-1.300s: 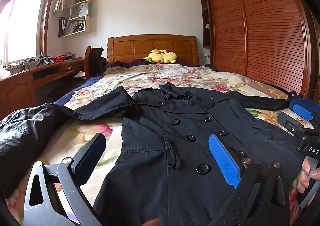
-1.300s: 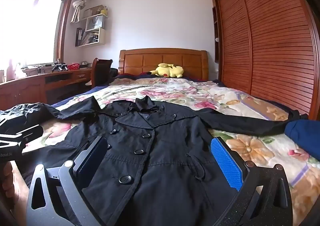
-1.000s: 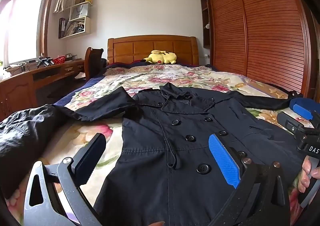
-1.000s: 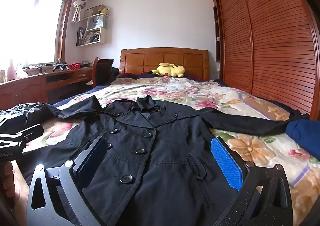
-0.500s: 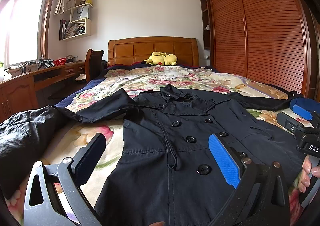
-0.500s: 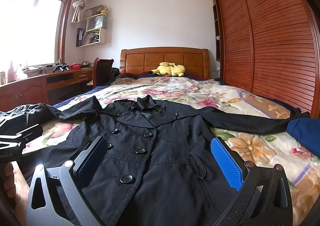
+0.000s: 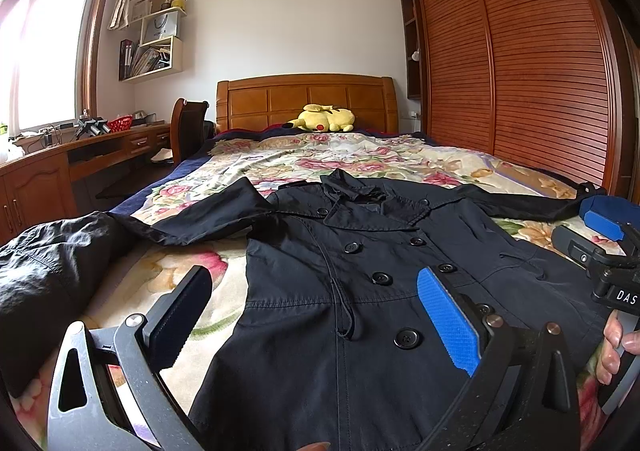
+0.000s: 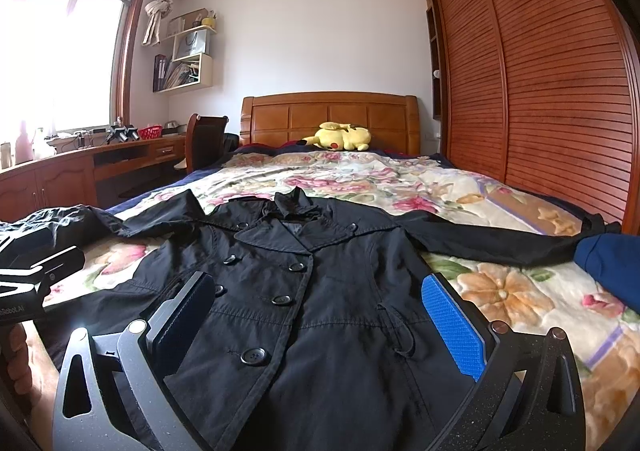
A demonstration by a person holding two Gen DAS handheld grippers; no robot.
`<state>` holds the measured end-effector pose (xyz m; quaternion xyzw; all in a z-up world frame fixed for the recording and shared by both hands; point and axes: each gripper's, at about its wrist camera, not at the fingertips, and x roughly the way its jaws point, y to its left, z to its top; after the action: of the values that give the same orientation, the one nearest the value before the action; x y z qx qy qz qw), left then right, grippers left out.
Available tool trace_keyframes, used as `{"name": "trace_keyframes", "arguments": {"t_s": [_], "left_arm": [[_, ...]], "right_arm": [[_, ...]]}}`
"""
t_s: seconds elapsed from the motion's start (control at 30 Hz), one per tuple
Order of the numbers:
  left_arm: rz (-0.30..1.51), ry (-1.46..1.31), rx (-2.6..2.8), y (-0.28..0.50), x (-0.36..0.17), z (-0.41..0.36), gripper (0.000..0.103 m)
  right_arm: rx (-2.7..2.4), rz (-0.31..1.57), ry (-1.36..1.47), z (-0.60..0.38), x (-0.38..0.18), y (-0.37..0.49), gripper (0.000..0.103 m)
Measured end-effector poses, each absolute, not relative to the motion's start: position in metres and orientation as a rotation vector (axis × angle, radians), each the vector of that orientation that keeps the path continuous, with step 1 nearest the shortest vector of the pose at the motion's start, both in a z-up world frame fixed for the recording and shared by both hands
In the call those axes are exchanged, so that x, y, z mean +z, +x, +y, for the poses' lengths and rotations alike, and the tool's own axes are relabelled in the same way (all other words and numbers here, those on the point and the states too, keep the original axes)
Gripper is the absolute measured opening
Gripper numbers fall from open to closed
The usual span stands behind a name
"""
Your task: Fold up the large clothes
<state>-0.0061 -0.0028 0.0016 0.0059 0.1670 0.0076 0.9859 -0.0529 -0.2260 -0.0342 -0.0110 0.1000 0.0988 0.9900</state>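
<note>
The left gripper (image 7: 316, 321) hovers low over the hem end of a black double-breasted coat (image 7: 360, 291), its two fingers spread wide and grasping nothing; one finger carries a black pad, the other a blue pad (image 7: 448, 321). The right gripper (image 8: 320, 325) is likewise spread wide and empty above the same coat (image 8: 304, 291), with the same pairing of one black and one blue pad. In the left wrist view the right gripper's body shows at the right edge, held by a hand (image 7: 618, 347), with the letters "DAS" (image 7: 626, 296) readable on it. In the right wrist view the left gripper's body bears partial lettering ending "Robot.AI" (image 8: 12, 310).

The coat lies face up and buttoned on a bed with a floral bedspread (image 8: 400, 179), collar toward the headboard, both sleeves spread out to the sides. Six front buttons can be counted in the right wrist view. A second dark garment (image 7: 44, 263) is bunched at the bed's left edge, and a blue fabric item (image 8: 608, 259) sits at the right. One yellow plush toy (image 8: 340, 137) rests before the wooden headboard (image 8: 328, 115). A desk (image 8: 80, 167) with one chair (image 8: 206, 139) stands by the window.
</note>
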Motion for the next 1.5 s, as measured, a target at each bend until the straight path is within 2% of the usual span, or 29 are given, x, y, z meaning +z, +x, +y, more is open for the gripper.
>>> {"name": "trace_keyframes", "arguments": {"t_s": [1.5], "left_arm": [[0.329, 0.011, 0.016, -0.0083, 0.0044, -0.0006, 0.103]], "right_arm": [[0.2, 0.207, -0.02, -0.2256, -0.0354, -0.0514, 0.103]]}}
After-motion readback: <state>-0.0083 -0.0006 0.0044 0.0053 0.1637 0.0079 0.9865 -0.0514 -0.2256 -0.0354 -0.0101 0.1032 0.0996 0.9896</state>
